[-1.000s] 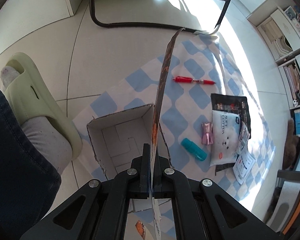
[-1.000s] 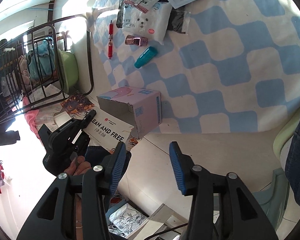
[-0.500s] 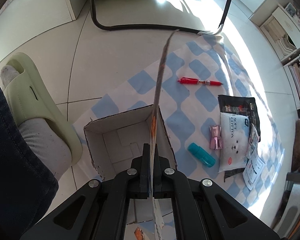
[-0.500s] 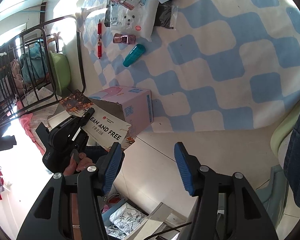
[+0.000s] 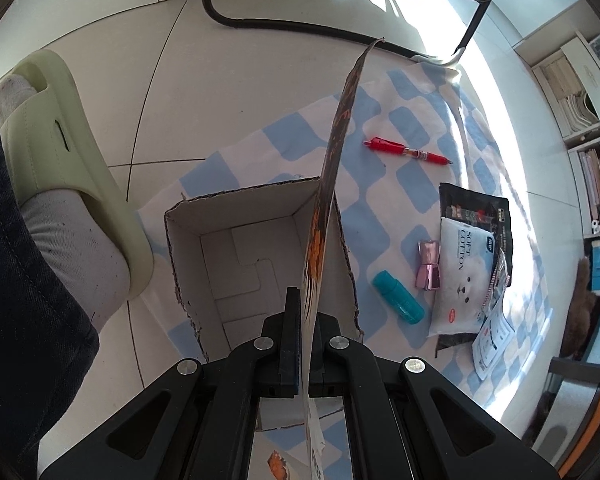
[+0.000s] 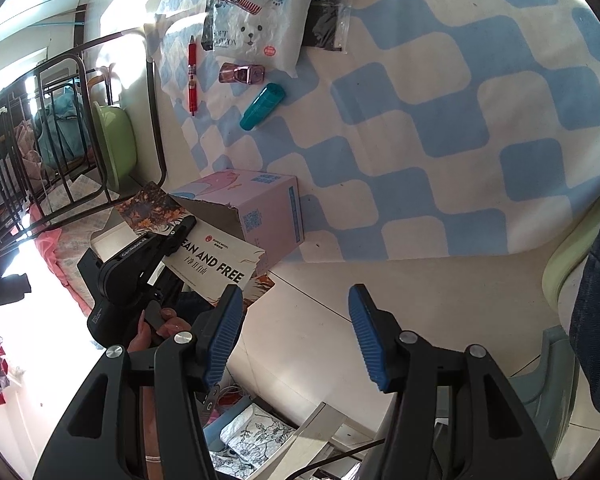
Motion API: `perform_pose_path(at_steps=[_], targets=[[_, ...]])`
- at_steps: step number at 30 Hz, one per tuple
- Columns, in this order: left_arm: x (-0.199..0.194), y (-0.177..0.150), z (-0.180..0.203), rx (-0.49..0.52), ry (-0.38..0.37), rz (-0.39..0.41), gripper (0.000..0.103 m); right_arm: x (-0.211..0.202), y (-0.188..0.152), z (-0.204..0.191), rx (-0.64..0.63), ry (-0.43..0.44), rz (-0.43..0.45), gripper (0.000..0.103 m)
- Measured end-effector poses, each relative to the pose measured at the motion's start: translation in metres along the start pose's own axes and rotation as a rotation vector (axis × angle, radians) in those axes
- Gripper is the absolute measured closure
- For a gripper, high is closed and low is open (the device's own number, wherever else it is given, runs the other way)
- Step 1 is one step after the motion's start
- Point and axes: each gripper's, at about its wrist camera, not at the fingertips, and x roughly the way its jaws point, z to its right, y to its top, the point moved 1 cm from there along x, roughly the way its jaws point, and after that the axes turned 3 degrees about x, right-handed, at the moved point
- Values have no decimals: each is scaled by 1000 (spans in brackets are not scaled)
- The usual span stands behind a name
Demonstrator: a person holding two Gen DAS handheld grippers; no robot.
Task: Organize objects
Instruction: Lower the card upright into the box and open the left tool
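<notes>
One card (image 5: 332, 184) pinched flat in the left gripper (image 5: 305, 320) above the box (image 5: 236, 216): lower it straight in, while the right gripper (image 6: 296, 332) hangs half-open, empty.

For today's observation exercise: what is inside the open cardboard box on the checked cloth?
The cardboard box shows only its bare interlocking bottom flaps; no object lies there. The left gripper, shut on a printed card, covers the box's near corner, so that part stays unseen.
</notes>
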Motion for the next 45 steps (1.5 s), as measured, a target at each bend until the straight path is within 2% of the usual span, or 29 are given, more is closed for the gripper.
perform_pose_path(at_steps=[2,5,8,11,14,16,19,20,21,22,23,24,25,29,30,33,34,36,37,40,41,43,45], targets=[[-8,0,-6,-19,4,40,103,2,-1,-1,-5,0,-5,47],[-27,1,-12,-47,9,147,103,3,-1,-2,-8,4,-5,47],[-43,9,-16,-70,-20,240,103,1,-1,-1,-7,7,2,47],[-58,14,-15,-64,-19,352,103,-1,-2,0,-1,12,7,47],[-61,14,-13,-29,19,412,103,-2,-2,3,9,14,15,45],[-54,12,-14,-17,32,398,103,-3,-2,5,21,15,20,42],[-32,7,-20,-34,19,274,99,-4,-1,7,33,17,22,41],[-26,4,-20,-30,14,244,89,-4,0,7,34,15,21,40],[-22,1,-19,-22,27,225,71,-3,0,7,34,12,20,40],[-19,-2,-19,-18,43,209,59,-2,0,7,32,10,17,40],[-17,-4,-21,-22,49,191,39,-1,0,6,29,9,12,40],[-15,-4,-21,-30,49,166,29,0,-1,5,27,8,8,39],[-14,-7,-23,-48,44,141,29,1,-1,5,25,9,4,39],[-7,4,-25,-103,13,28,29,5,-1,3,20,8,-4,39],[-7,12,-24,-106,24,3,29,6,-1,2,20,7,-6,39],[-12,16,-26,-120,40,-4,31,9,-2,-1,14,8,-14,39],[-11,16,-25,-111,58,-12,37,9,-2,-1,12,10,-17,39],[-10,13,-25,-86,103,-46,92,11,-3,-2,11,12,-20,38],[-9,12,-26,-91,103,-68,97,11,-3,-3,12,12,-22,38],[-1,6,-29,-160,25,-113,98,11,-3,-2,14,13,-24,38],[2,6,-29,-160,19,-135,98,11,-3,-2,17,12,-23,38],[10,5,-22,-102,62,-169,98,10,-2,0,23,14,-21,38],[10,4,-15,-31,132,-166,98,9,-1,1,28,12,-19,38]])
